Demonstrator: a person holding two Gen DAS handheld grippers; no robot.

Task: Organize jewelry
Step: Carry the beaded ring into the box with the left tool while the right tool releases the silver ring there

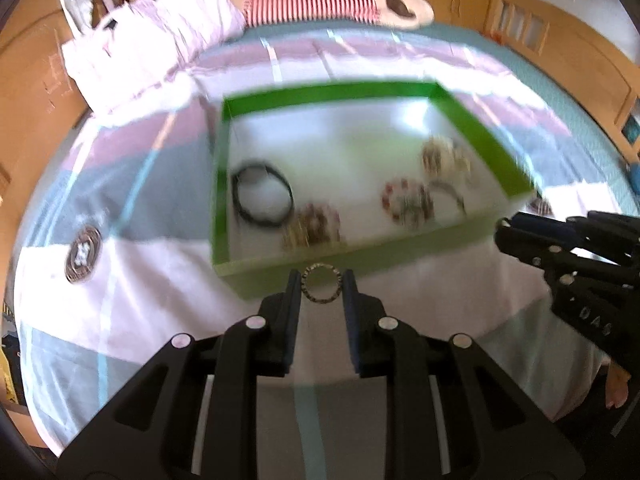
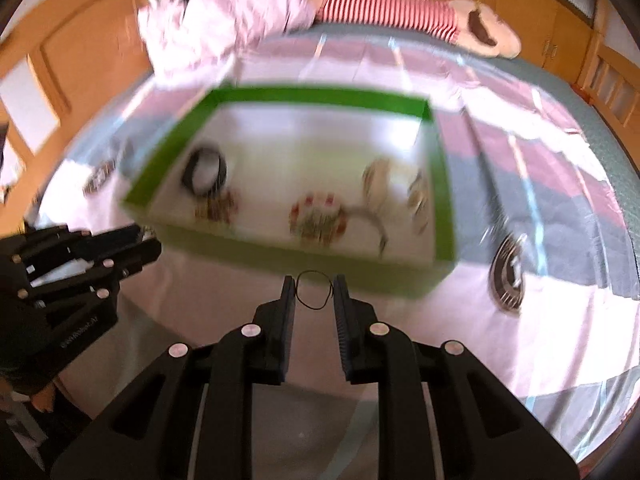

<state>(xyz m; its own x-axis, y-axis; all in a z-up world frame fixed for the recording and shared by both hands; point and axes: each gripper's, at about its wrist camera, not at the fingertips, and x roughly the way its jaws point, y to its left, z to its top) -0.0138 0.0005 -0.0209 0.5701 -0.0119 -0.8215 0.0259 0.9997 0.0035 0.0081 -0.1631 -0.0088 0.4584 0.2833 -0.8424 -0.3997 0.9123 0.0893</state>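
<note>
Both wrist views are motion-blurred; the grippers are sharp, the background smeared. The left gripper (image 1: 322,286) has its jaws drawn in narrow, clamped on a small beaded ring (image 1: 322,283) held upright between the two pads, which touch it on both sides. In its own camera the right gripper (image 2: 314,291) is likewise nearly closed, pinching a thin black elastic loop (image 2: 315,290) between the fingertips; the loop stands on edge and is bowed slightly by the pads. Both held items hang in front of the near wall of a green tray (image 1: 476,118), which sits on a bed with a pink, grey and white checked bedspread (image 1: 132,280). On the tray's white floor: a black bangle (image 1: 262,195) at the left end, a beaded bracelet (image 1: 314,228) just beside it toward the near wall, a red-and-white beaded bracelet (image 1: 406,200) right of centre, more pale bracelets (image 1: 444,158) toward the right wall; detail is too blurred to count. A round dark embroidered badge (image 1: 83,254) lies on the spread left of the tray, apart from it. A pink pillow (image 1: 160,36) and a red-striped cushion (image 1: 312,2) lie at the far end of the bed. The right gripper shows at the right edge of the left wrist view, near the tray's near right corner.
</note>
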